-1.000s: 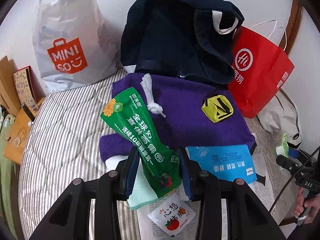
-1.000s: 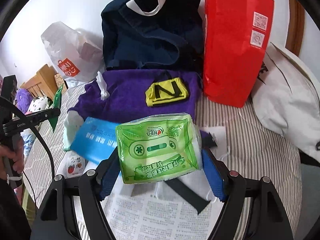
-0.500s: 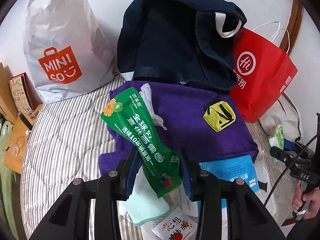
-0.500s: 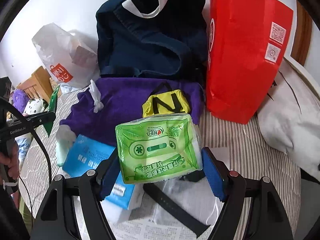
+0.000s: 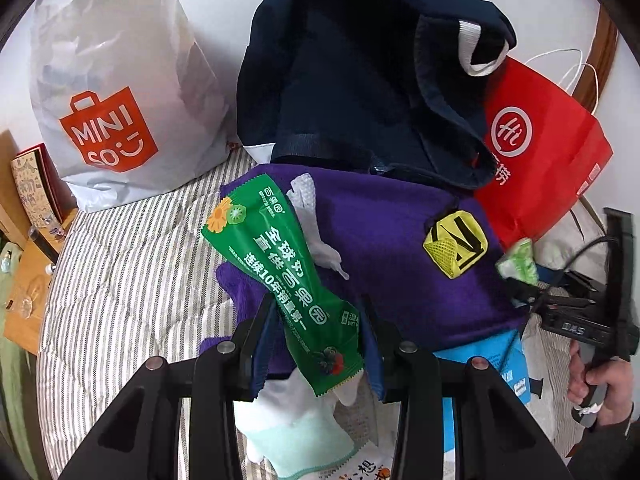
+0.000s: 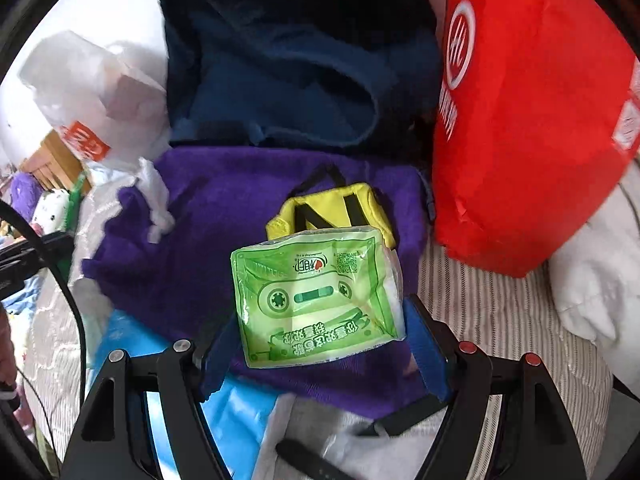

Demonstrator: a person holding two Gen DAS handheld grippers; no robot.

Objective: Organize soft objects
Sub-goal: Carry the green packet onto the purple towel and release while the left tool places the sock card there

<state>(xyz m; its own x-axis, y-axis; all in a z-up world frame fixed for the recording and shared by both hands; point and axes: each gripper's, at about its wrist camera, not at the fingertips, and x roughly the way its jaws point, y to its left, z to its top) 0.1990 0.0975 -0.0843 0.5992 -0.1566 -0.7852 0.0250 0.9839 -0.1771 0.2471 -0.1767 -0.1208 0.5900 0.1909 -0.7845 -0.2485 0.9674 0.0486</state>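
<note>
Left claw (image 5: 316, 338) clamped on green sachet (image 5: 286, 280), right claw (image 6: 320, 334) on tissue pack (image 6: 316, 300). Keep both level, release over purple towel (image 5: 400, 248) at 12 o'clock.

Left claw (image 5: 316, 344) and right claw (image 6: 320, 332) both clamped, angled steeply downward

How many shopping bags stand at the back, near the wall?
2. A white plastic bag with an orange logo stands at the left, and a red paper bag at the right, with a dark blue garment between them. Others may be hidden behind the pile.
</note>
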